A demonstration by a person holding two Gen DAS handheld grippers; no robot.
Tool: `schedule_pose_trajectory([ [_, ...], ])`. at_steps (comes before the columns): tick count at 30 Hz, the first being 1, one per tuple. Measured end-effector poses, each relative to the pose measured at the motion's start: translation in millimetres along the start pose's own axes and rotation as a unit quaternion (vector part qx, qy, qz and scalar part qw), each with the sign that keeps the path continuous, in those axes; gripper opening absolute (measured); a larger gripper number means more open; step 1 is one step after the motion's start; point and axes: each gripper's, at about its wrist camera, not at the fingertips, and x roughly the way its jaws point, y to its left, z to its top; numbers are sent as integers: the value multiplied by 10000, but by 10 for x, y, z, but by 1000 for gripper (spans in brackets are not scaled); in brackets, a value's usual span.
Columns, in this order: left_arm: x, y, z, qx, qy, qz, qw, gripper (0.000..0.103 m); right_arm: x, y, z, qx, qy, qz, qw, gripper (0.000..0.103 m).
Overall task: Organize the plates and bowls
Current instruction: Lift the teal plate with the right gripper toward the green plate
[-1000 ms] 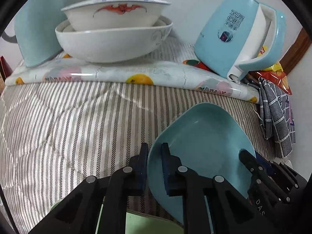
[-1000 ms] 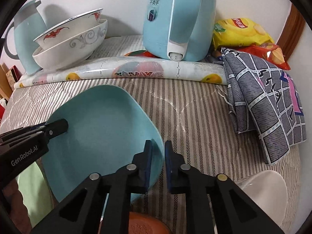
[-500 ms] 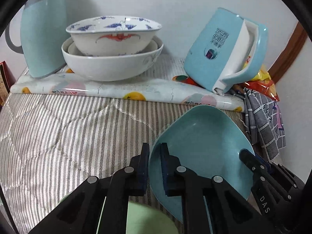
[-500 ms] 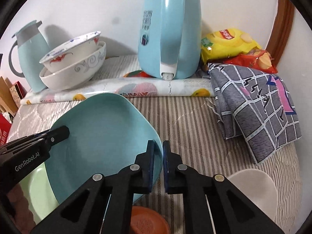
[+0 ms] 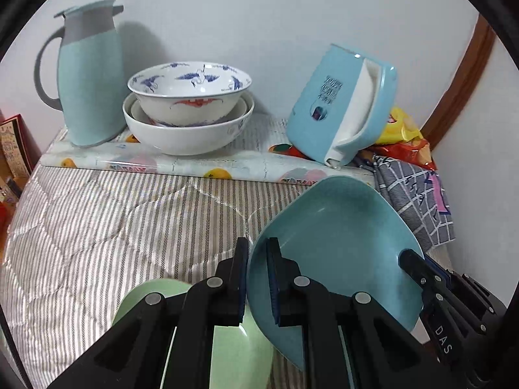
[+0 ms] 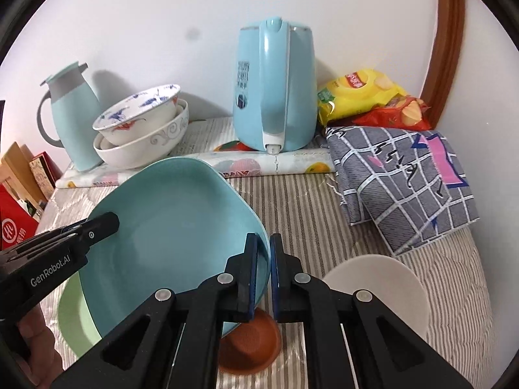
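Raised clear of the green plate (image 6: 73, 317) since the earlier frame, the blue plate (image 6: 168, 227) hangs between the left gripper (image 5: 258, 278) and right gripper (image 6: 263, 278), jaws closed on opposite rims for balance.

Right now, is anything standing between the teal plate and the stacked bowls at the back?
Nothing visible does. The teal plate is held off the cloth by the left gripper and right gripper. Only bare striped cloth lies before the stacked bowls. The kettle stands to one side.
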Motion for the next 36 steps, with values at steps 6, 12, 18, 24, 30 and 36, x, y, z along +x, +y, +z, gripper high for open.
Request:
schedule_pose_trajectory([
  [6, -279, -39, -91, 41, -129, 18, 9999, 12, -274, 6, -91, 60, -137, 45, 9999, 7],
  [12, -492, -47, -219, 10, -174, 0, 9998, 12, -535, 27, -208, 35, -235, 42, 9997, 7],
  [18, -698, -102, -345, 63, -246, -3, 9997, 12, -746, 13, -329, 100, -310, 33, 9995, 7],
  [24, -874, -138, -415, 159, -331, -38, 9993, 12, -928, -4, -411, 121, -414, 4, 9991, 7],
  [30, -1034, -169, -453, 216, -451, -28, 9987, 12, -1099, 18, -453, 146, -548, -23, 9984, 7],
  [36, -1135, -155, -488, 222, -517, -2, 9984, 12, -1198, 45, -485, 169, -600, 15, 9981, 7],
])
